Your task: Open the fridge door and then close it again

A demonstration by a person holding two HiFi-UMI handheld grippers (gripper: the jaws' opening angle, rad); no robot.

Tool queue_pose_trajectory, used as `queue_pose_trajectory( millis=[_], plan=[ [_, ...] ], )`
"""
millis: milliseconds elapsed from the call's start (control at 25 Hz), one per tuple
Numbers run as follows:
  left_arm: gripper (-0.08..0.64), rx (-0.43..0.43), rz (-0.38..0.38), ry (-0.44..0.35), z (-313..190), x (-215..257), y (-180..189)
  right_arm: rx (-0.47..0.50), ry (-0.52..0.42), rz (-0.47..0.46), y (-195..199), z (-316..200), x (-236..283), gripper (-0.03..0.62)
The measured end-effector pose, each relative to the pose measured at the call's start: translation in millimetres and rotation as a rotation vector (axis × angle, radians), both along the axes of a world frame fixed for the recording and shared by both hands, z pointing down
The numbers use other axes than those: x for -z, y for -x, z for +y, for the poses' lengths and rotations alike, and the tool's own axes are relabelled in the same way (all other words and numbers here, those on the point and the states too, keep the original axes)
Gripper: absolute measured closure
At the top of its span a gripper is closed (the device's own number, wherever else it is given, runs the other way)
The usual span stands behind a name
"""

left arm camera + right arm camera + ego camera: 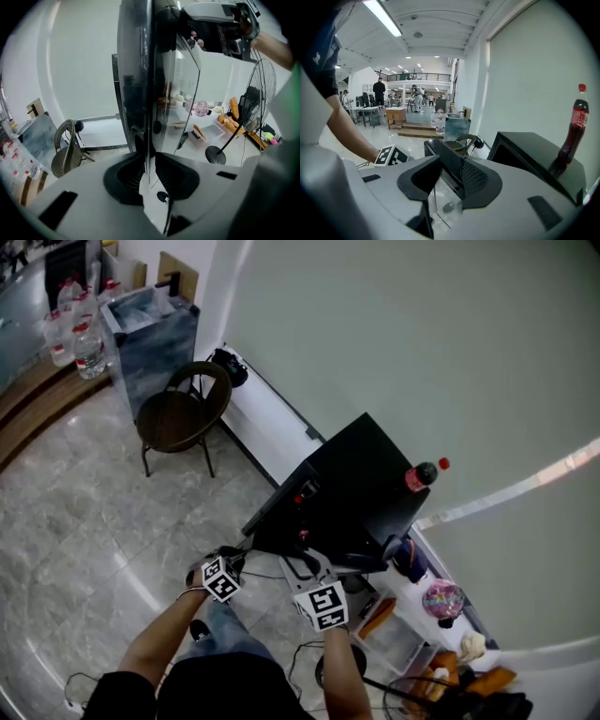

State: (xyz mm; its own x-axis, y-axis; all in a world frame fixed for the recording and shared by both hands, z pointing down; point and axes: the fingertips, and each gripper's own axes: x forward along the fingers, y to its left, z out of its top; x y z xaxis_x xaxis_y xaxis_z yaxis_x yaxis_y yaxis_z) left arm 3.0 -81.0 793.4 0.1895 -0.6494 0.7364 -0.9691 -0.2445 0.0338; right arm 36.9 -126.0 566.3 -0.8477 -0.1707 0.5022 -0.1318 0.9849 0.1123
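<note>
A small black fridge [375, 486] stands against the white wall, a cola bottle [421, 474] on top. Its glass door [278, 509] is swung open toward me. My left gripper [242, 559] is shut on the door's [140, 75] free edge; in the left gripper view the thin edge runs straight between the pads [131, 173]. My right gripper [311, 568] is shut on the door's black top rail [449, 164], which lies between its pads [476, 180]. The fridge body [534, 157] and the bottle [574, 124] are at the right of the right gripper view.
A dark round chair [183, 413] and a grey cabinet [150, 334] with water bottles stand left along the wall. A floor fan [255, 101], a clear bin [398, 638] and small items sit right of the fridge. Cables lie by my feet.
</note>
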Motion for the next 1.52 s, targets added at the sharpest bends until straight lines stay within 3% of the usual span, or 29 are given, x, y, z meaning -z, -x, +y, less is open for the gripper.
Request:
queue_pose_trajectory(
  millis=[200, 720, 1080, 1320, 1520],
  plan=[
    [0.488, -0.017, 0.005, 0.001, -26, -2, 21, -0.039, -0.002, 0.030, 18, -20, -2, 0.448],
    [0.485, -0.081, 0.004, 0.027, -99, -2, 60, -0.264, -0.047, 0.034, 47, -77, -1, 0.474],
    [0.486, -0.113, 0.091, 0.029, -159, 3, 79, -0.413, -0.073, 0.036, 60, -127, 2, 0.477],
    [0.485, -0.147, 0.071, 0.068, -189, 0, 81, -0.507, -0.138, 0.041, 61, -155, 2, 0.479],
    [0.483, -0.176, 0.057, 0.044, -200, 1, 81, -0.524, -0.156, 0.041, 59, -161, 0, 0.479]
  ],
)
